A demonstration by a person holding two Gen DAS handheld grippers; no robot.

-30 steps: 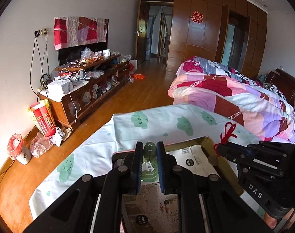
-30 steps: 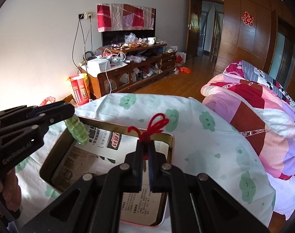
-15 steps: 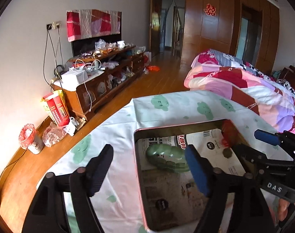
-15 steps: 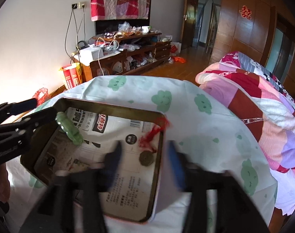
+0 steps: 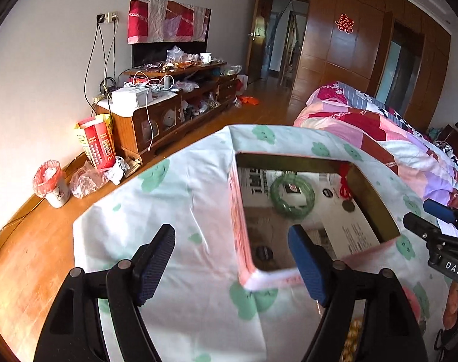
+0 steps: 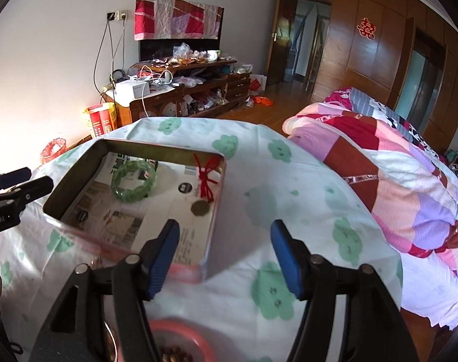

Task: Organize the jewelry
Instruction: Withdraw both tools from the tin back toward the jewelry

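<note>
A green bangle lies flat on the newspaper lining of an open metal tin on the cloud-print tablecloth. Beside it in the tin rest a red cord and its dark round pendant. My left gripper is open and empty, hanging over the tin's near left corner. In the right wrist view the bangle, cord and pendant lie in the tin. My right gripper hangs at the tin's near right corner, its jaws opening with nothing held between them.
A pink bowl of brown beads sits just under the right gripper. Golden beads lie near the left one. A bed with a patchwork quilt stands to the right. Beyond the table's far edge are wooden floor and a cluttered TV cabinet.
Both grippers went from shut to open. The bangle and the red-corded pendant left them and now lie in the tin. Both grippers drew back towards the tin's near end.
</note>
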